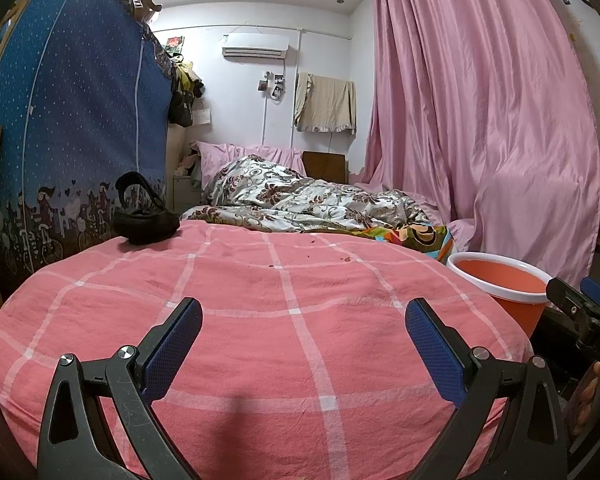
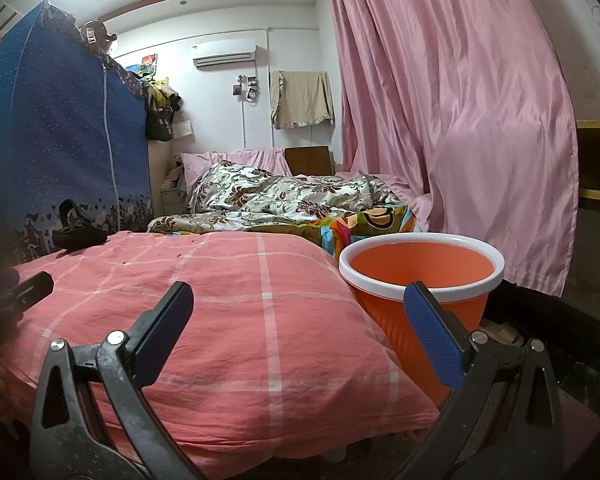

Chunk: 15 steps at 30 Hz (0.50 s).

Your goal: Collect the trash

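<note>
Plainly, both the left gripper [image 1: 304, 344] and right gripper [image 2: 298, 328] are hovering spread and empty over the pink sheet [image 1: 260, 320]; tiny crumbs [image 1: 346, 258] are lying far ahead, risking slipping between pads, missing the orange bin [image 2: 420, 280].

You've got a pink checked sheet [image 1: 284, 320] over the bed, black bag [image 1: 144, 220] at its far left edge. Floral quilt [image 1: 300, 200] bunched behind, pink curtain [image 1: 480, 100] right, blue wardrobe [image 1: 80, 120] left, AC [image 1: 255, 45] on back wall.
</note>
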Available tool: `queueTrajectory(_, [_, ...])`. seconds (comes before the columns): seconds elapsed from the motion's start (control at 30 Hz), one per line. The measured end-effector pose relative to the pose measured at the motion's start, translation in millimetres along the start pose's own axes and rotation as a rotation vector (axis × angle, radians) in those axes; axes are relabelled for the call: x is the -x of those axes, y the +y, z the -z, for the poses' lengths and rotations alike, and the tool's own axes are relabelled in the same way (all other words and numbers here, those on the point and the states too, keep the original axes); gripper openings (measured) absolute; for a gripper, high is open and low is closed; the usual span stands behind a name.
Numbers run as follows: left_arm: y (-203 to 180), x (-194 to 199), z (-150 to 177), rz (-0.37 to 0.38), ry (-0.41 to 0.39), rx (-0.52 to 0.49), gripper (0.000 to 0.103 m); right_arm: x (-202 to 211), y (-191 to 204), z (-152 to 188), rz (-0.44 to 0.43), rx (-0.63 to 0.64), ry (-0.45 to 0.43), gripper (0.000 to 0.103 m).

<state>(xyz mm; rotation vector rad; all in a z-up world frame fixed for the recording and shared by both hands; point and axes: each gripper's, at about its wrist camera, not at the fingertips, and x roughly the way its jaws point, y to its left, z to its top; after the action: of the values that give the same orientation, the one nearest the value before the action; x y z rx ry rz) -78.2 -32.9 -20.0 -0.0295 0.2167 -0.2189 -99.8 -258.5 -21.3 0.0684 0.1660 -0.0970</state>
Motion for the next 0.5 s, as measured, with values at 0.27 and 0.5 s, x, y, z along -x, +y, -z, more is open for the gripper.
queueTrajectory(0.27, [-0.7, -0.4, 0.1, 0.000, 0.000, 0.000, 0.100, -0.2, 0.3, -0.4, 0.000, -0.001, 0.000, 0.103])
queueTrajectory(0.5, [-0.4, 0.2, 0.7, 0.000, -0.001, -0.001, 0.099, 0.0, -0.4, -0.4, 0.000, -0.001, 0.000, 0.103])
